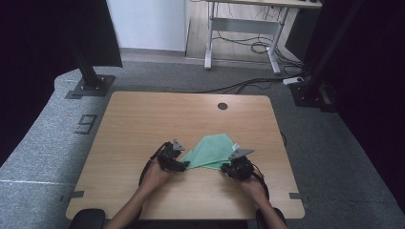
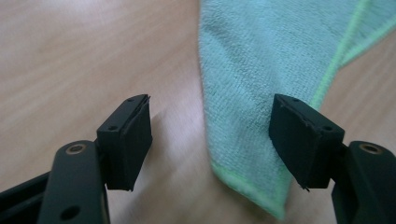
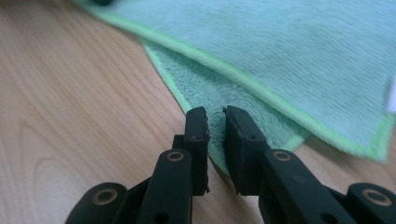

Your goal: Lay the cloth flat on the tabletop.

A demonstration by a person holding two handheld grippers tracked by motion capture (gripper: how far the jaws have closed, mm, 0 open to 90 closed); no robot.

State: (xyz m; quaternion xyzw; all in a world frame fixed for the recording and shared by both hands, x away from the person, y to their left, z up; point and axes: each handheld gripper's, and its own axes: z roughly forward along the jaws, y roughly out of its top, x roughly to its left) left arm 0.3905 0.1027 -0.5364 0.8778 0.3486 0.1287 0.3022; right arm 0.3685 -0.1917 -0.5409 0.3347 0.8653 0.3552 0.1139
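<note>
A green microfibre cloth (image 1: pixel 212 150), folded with a lighter green hem, lies on the wooden table (image 1: pixel 143 119) near its front. My left gripper (image 1: pixel 184 165) sits at the cloth's left corner. In the left gripper view its jaws (image 2: pixel 212 140) stand wide apart, with the cloth's corner (image 2: pixel 261 70) lying between them, touching neither pad. My right gripper (image 1: pixel 224 167) is at the cloth's near right corner. In the right gripper view its jaws (image 3: pixel 216 126) stand a narrow gap apart over the lower layer's corner (image 3: pixel 205 88), which lies flat on the wood.
A dark round hole (image 1: pixel 222 106) marks the table's far side. Black stand bases (image 1: pixel 90 86) (image 1: pixel 310 93) rest on the grey floor beyond the far corners. A desk frame with cables (image 1: pixel 243 28) stands farther back. A white tag (image 3: pixel 391 100) sits on the cloth's edge.
</note>
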